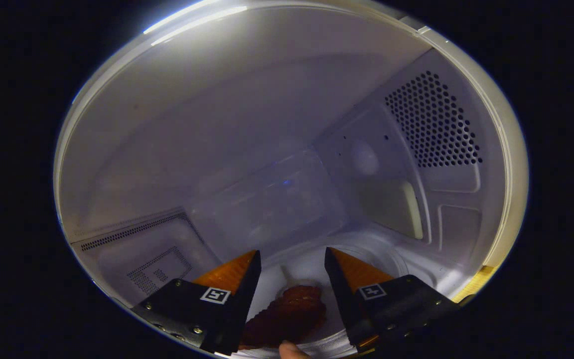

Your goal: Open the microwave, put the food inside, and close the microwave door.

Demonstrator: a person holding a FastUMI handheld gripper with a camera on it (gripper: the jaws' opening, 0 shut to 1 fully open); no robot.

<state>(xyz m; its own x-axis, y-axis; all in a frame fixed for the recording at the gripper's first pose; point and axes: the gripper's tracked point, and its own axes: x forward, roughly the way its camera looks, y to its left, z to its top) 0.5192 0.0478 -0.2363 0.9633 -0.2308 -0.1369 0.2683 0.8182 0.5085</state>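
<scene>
Gripper view is looking into the microwave point(277, 149) cavity, with perforated vent panels point(434, 122) showing on its side walls. The gripper point(292, 262) is reaching inside, fingers spread apart and gripping nothing. The food point(289, 314), a reddish-brown ridged piece, is lying between them on the glass turntable point(391, 259). A fingertip point(292, 350) is showing just below it.

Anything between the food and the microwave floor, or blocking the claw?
Nothing visible does. The food already lies on the turntable inside the microwave cavity, between the open claw's fingers, which do not press on it. A fingertip shows just beneath the food.
</scene>
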